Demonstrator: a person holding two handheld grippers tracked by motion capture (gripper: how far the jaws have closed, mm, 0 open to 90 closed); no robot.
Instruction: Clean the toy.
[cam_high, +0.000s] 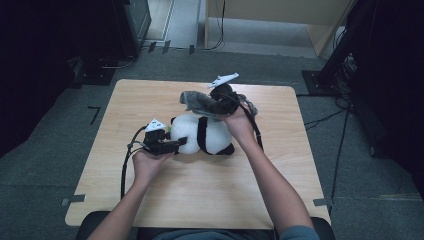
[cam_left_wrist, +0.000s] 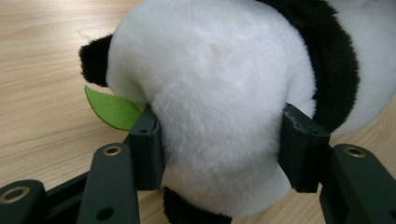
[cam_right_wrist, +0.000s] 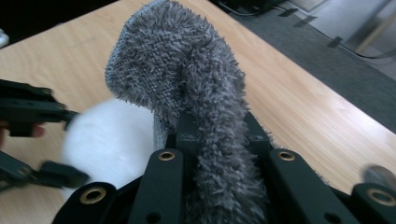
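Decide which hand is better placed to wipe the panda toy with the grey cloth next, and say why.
Right. Its tool is shut on the grey cloth, held just above the panda toy. The left tool is busy clamping that toy on the table.

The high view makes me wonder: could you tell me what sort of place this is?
Probably a lab or recording studio: a lone wooden table on grey carpet, cables on the floor, and dark equipment stands around it.

Fluffy plush panda (cam_left_wrist: 219, 93), shaggy grey cloth (cam_right_wrist: 187, 74), smooth wooden table (cam_high: 200, 200), matt black fingers (cam_left_wrist: 149, 149)
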